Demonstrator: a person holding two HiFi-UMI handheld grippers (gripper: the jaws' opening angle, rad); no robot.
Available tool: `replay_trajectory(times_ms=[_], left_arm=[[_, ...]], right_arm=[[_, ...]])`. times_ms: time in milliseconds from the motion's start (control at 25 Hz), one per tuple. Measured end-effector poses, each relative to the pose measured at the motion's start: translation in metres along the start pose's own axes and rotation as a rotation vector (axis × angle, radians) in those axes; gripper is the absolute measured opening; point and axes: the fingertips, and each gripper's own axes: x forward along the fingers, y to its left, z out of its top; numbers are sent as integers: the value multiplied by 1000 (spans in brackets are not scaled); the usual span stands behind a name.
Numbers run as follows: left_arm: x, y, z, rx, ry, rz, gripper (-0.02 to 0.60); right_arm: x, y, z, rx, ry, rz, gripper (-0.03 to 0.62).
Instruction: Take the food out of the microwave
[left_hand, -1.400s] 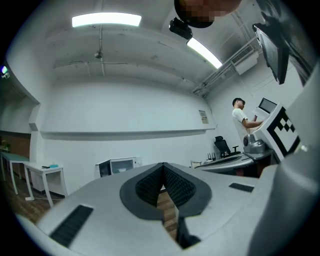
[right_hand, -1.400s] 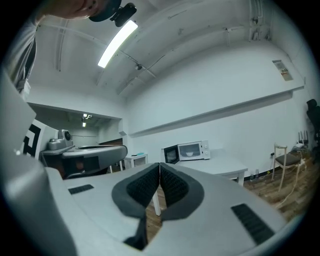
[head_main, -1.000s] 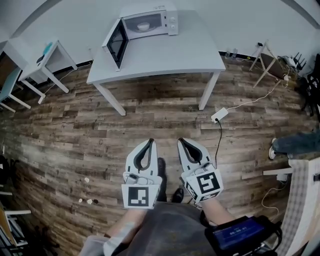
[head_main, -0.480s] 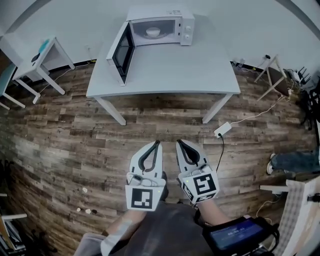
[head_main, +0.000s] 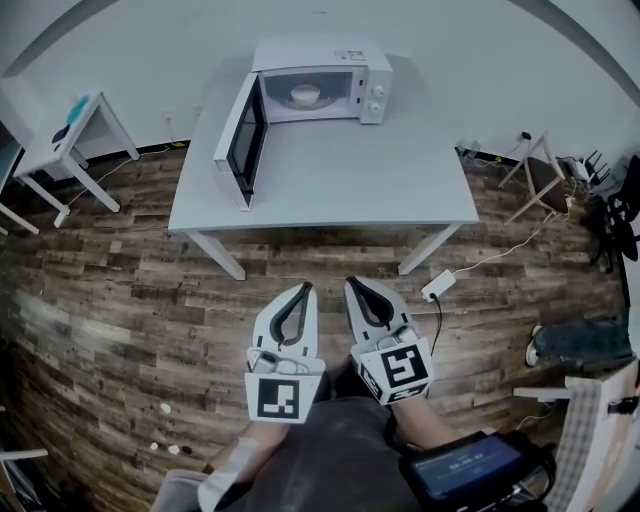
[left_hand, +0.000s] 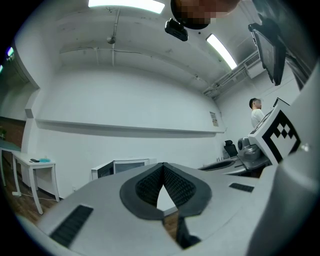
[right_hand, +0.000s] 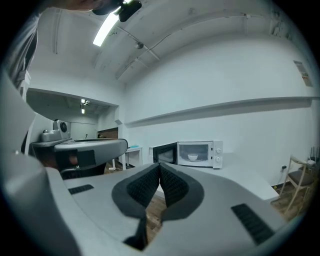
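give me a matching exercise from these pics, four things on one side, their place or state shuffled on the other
Things:
1. microwave door
2. bowl
3. white power adapter
4. right gripper

Place or state:
a. lying on the wood floor
b. shut, holding nothing
c. swung open
d. inside the microwave

Pairs: 1-c, 2-d, 3-a, 4-b
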Motion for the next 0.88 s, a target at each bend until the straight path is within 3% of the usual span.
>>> replay_trajectory(times_ms=[440,880], left_arm=[[71,19,-19,31,26,-7,6],[202,23,-23,63,76,-11,6]], right_arm=[[56,-55,-2,14,-19,-6,8],[137,-143,7,65,-25,57,8]])
